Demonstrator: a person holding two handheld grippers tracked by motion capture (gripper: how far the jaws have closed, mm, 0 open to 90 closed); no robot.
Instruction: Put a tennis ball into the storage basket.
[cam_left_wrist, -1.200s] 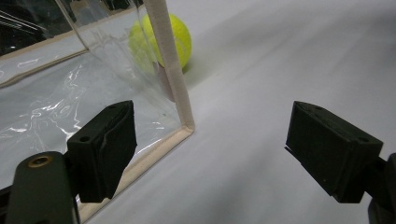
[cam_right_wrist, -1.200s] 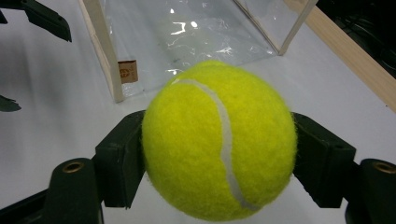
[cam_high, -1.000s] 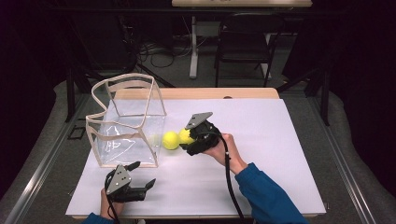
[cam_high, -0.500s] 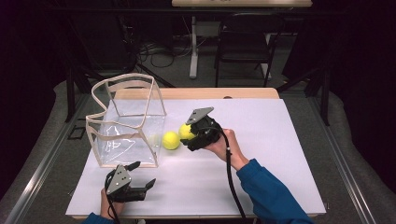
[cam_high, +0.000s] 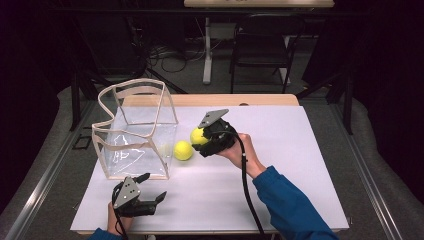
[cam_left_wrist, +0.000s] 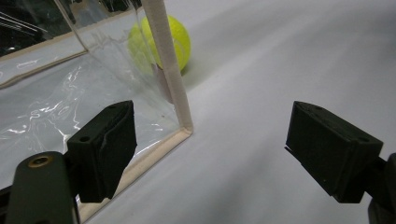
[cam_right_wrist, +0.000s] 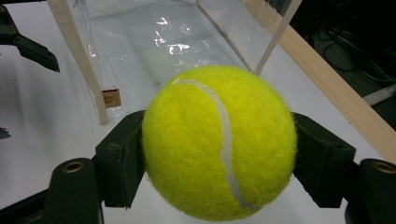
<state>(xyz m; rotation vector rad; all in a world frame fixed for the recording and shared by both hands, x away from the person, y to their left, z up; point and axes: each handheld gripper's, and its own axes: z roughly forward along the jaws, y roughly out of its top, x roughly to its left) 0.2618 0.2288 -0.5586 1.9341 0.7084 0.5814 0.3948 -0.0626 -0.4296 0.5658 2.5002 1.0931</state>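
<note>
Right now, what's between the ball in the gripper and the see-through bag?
In the high view, a second tennis ball lies on the table between the held tennis ball and the clear bag.

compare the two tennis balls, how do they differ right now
The held tennis ball is clamped between the jaws of the right gripper, lifted off the table; the loose tennis ball lies on the table, ungripped. The loose one rests next to the clear bag; the held one is farther from it. Both are yellow-green and look the same size.

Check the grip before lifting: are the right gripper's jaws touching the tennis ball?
Touching. The right gripper view shows both pads of the right gripper pressed against the tennis ball.
</note>
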